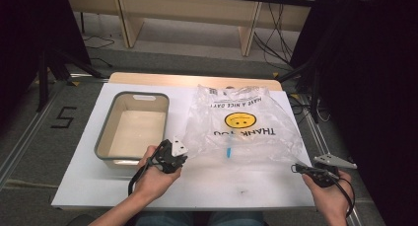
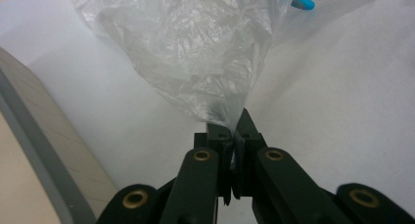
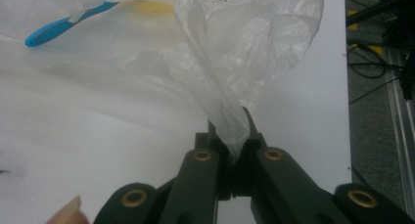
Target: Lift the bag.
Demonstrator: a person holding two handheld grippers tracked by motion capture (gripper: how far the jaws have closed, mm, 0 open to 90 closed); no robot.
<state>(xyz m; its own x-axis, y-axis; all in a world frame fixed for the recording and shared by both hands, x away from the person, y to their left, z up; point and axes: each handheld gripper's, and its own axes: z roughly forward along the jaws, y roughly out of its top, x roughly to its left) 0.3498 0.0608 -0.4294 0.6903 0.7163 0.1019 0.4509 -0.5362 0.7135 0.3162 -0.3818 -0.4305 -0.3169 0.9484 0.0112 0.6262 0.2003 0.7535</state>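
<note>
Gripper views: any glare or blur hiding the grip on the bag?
Left gripper view: plastic bag evenly lit, slightly soft, mild sheen; pinch at the left gripper readable. Right gripper view: bag washed out at upper left, pinch at the right gripper clear. High view: dim surroundings, table bright.

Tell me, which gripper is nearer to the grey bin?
Left. The left gripper sits just beside the grey bin; the right gripper is across the table, beyond the plastic bag.
</note>
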